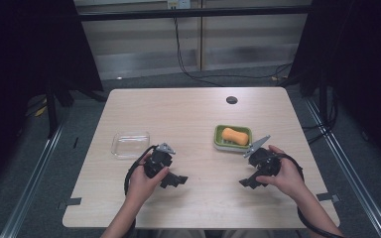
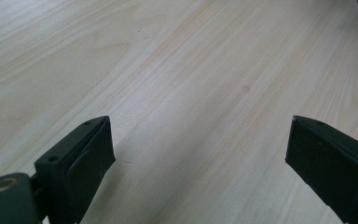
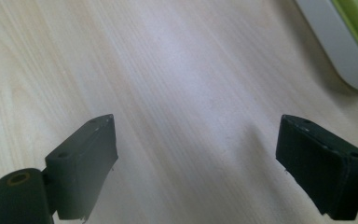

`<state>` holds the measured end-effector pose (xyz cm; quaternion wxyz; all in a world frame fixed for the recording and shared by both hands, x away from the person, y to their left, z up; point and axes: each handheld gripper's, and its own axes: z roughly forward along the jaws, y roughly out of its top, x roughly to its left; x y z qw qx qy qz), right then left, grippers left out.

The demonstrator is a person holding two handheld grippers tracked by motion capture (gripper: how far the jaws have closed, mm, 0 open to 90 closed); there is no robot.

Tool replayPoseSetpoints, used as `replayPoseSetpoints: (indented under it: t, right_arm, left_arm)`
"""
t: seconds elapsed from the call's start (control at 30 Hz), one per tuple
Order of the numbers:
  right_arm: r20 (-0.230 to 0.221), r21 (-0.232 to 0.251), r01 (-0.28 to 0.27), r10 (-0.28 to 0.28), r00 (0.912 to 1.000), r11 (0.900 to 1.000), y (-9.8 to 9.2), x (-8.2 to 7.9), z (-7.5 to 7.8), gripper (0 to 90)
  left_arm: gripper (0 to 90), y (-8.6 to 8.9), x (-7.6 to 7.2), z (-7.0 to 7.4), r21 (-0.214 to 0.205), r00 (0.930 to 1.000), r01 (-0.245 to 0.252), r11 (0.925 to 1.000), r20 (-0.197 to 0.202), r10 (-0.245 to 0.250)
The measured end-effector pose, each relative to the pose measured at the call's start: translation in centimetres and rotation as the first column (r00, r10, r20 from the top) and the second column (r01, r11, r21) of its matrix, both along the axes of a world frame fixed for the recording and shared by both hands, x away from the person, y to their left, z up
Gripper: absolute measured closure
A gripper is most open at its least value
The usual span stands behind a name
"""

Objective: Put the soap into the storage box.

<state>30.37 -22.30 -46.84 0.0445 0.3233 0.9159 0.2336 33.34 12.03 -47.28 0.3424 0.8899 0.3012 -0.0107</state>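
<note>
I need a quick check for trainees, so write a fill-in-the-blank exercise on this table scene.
1. The orange bone-shaped soap bar lies in the ____ rectangular dish.
2. The clear square glass container holds ____.
3. The jaws of the left gripper and the right gripper stand ____.
4. The green dish lies nearest the ____ gripper.

Missing words: green; nothing; open; right

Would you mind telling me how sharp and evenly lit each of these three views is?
High view: the table is evenly lit and fairly sharp, with dark surroundings. Left gripper view: wood grain crisp, the near jaws soft, with a faint shadow by the left one. Right gripper view: a pale sheen of glare on the wood, and the green dish blurred at the corner.
</note>
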Motion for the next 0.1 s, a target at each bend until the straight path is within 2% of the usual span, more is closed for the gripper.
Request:
replayPoseSetpoints:
  t: [0.1]
  right_arm:
    - [0.008, 0.022, 0.001, -0.001, 1.0000, 0.9997, 0.06, 0.05, -0.10, 12.7]
  left_arm:
    - [7.4, 0.05, -0.02, 0.07, 0.005, 1.0000, 0.003, 1.0000, -0.004, -0.003]
